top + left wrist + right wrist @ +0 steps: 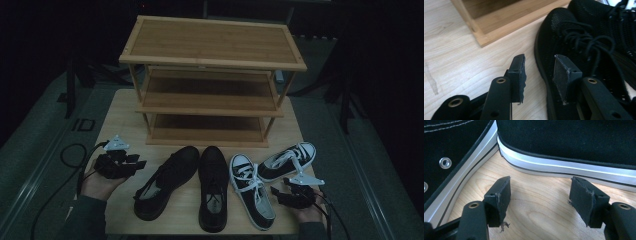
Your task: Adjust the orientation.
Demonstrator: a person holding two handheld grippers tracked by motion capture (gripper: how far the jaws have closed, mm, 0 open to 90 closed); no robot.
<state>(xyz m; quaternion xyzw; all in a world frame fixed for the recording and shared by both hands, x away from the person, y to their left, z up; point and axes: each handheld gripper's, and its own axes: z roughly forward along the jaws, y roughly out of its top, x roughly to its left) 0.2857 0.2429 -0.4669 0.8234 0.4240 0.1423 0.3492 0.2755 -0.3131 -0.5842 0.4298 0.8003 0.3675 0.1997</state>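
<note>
A three-tier bamboo shoe rack [212,80] stands at the back of the wooden table [120,112]. In front of it lie two black mesh shoes [167,180] [212,185] and two black-and-white canvas sneakers [251,192] [287,161]. My left gripper [140,164] is open, held left of the left black shoe [584,50], whose sole edge lies between the jaws. My right gripper [275,192] is open, low by the sneakers' white soles [564,168] [466,180], nothing between its jaws.
The rack's bottom corner [482,40] is close ahead of the left gripper. Black cables [70,150] trail off the table's left side. Dark floor and stands surround the table.
</note>
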